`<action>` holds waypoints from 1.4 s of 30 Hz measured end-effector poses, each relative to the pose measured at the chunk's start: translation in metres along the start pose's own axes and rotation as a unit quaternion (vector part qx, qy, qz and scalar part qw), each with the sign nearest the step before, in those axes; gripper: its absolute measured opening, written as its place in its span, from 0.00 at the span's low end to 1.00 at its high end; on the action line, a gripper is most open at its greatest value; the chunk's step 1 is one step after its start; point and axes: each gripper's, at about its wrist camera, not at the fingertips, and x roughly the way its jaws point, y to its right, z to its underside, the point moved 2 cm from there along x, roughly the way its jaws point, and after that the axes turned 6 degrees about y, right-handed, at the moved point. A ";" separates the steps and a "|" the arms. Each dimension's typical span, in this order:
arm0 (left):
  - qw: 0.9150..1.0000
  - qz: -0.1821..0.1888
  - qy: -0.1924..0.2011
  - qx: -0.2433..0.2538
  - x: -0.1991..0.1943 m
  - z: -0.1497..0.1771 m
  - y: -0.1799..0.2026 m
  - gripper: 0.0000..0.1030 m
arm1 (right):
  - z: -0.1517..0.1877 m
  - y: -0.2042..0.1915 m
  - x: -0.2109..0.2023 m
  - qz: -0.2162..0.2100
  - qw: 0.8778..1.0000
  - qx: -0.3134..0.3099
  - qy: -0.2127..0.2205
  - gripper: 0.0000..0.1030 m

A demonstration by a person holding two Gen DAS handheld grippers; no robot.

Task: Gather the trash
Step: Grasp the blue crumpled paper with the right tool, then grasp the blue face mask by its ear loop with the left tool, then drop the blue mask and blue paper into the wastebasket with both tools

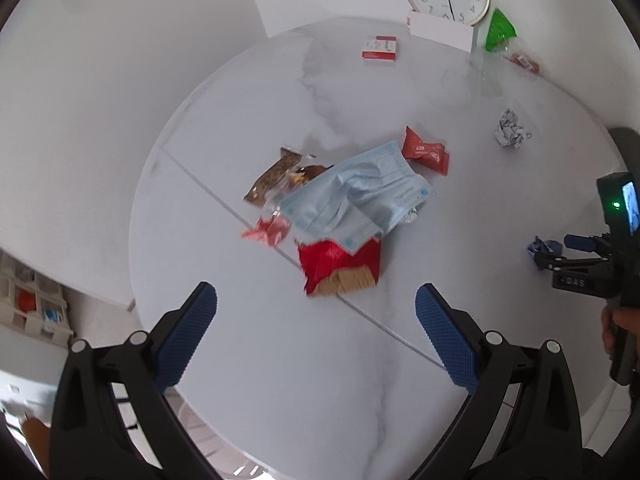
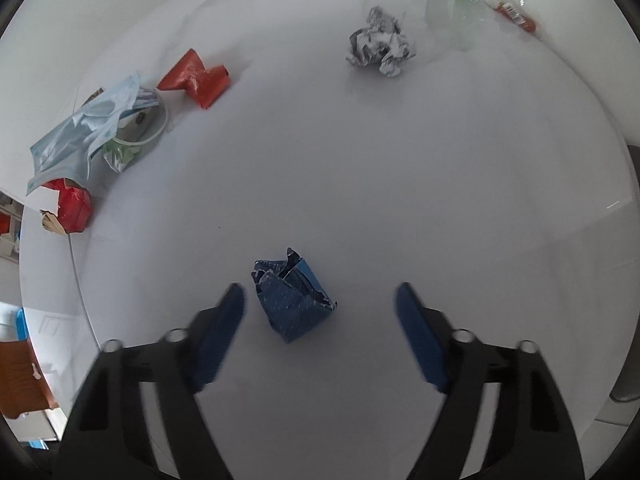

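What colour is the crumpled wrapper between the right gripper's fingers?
Dark blue wrapper with tiny pale specks; clearest in the right wrist view.

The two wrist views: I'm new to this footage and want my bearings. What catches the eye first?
In the left wrist view, a pale blue face mask lies draped over a heap of red and brown wrappers at the middle of the white marble table. In the right wrist view, a crumpled dark blue wrapper sits between the open fingers of the right gripper, untouched. A crumpled grey paper ball lies farther back.

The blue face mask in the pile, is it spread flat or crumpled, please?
Crumpled: the blue face mask lies creased and bunched over the wrappers, one edge folded under.
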 end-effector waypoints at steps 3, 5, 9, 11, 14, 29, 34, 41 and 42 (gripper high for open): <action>1.000 0.010 -0.010 -0.006 0.019 -0.009 -0.004 0.92 | 0.000 0.001 0.003 -0.008 1.000 0.000 -0.008 0.40; 0.999 0.029 -0.024 -0.028 0.032 -0.013 -0.011 0.93 | 0.000 0.001 0.001 -0.012 1.000 0.002 -0.006 0.30; 0.992 0.069 -0.060 -0.093 0.059 -0.017 -0.027 0.92 | -0.004 0.006 -0.005 -0.015 1.000 0.011 0.002 0.30; 0.984 0.088 -0.078 -0.132 0.072 -0.018 -0.034 0.92 | -0.006 0.009 -0.008 -0.017 1.000 0.018 0.006 0.30; 0.972 0.115 -0.096 -0.182 0.088 -0.019 -0.038 0.89 | -0.009 0.013 -0.013 -0.019 0.999 0.028 0.012 0.30; 0.893 0.205 -0.191 -0.352 0.130 0.000 -0.030 0.17 | -0.018 0.011 -0.015 -0.023 0.999 0.032 0.026 0.32; 0.888 0.219 -0.159 -0.371 0.113 -0.008 -0.036 0.06 | -0.016 0.013 -0.017 -0.024 0.999 0.031 0.032 0.32; 0.895 0.231 -0.092 -0.371 0.081 -0.037 -0.047 0.03 | -0.017 0.016 -0.030 -0.026 0.998 0.033 0.056 0.32; 0.896 0.232 -0.082 -0.369 0.075 -0.040 -0.050 0.03 | -0.018 0.016 -0.035 -0.027 0.997 0.032 0.062 0.32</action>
